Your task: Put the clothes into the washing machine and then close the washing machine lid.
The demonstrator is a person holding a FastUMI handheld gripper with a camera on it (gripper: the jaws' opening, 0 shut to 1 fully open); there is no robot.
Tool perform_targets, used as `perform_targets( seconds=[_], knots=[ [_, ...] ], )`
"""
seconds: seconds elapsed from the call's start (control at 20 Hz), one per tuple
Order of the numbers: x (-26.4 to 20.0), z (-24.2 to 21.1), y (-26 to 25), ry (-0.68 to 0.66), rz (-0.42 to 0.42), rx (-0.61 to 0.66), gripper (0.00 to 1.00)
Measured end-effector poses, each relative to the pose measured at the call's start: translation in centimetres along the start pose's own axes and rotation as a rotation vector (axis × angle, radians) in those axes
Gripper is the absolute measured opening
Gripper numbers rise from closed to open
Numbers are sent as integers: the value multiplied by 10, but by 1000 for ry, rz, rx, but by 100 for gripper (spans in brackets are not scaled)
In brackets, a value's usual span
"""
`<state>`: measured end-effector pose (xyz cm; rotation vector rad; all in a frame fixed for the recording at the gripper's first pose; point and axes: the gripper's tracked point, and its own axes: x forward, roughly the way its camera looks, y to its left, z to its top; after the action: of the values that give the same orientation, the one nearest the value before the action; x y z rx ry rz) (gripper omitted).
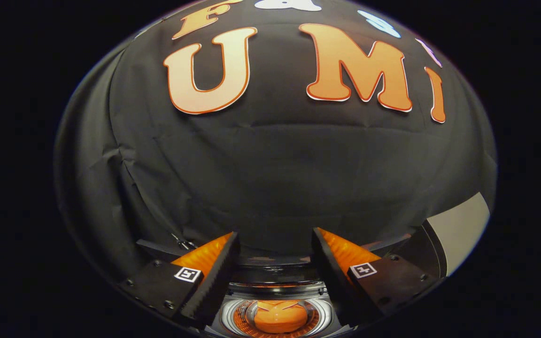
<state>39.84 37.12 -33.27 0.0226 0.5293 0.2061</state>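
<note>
One washing machine, one orange garment inside it, and one tool with two spread fingers.

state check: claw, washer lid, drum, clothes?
claw: open, nothing between the fingers, held above the washer
washer: lid up, not yet closed
drum: open to view below the fingers
clothes: orange item lying in the drum
</note>
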Motion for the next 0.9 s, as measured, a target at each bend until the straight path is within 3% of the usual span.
perform_targets(
  seconds=[0.9],
  knots=[
    [-52, -33, 5, -85, 18, -33, 99]
  ],
)
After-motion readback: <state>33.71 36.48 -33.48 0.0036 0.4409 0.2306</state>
